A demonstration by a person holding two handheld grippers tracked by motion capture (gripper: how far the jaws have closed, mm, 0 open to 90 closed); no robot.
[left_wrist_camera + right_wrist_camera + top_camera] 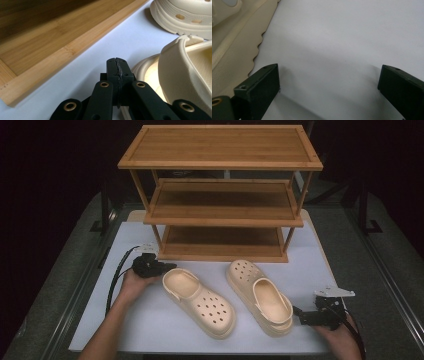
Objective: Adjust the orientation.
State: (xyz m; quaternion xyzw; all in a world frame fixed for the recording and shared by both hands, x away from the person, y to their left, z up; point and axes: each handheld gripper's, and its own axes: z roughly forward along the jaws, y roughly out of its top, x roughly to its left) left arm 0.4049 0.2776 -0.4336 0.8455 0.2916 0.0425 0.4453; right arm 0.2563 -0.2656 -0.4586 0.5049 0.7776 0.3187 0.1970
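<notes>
Clogs lie side by side on the white table (pixel 150 330), in front of the rack (pixel 220 195), none gripped yet. Nearest, the right gripper (pixel 299 315) rests at the heel of the right clog (pixel 260 295), jaws spread wide over bare table. Farther, the left gripper (pixel 170 266) sits at the heel of the left clog (pixel 200 300), jaws pressed together, holding nothing. Likely the reach-to-grasp stage: the left must open, then pinch the heel rim. Beyond, the rack's bottom shelf (pixel 220 237) stands open, posts at its corners.
</notes>
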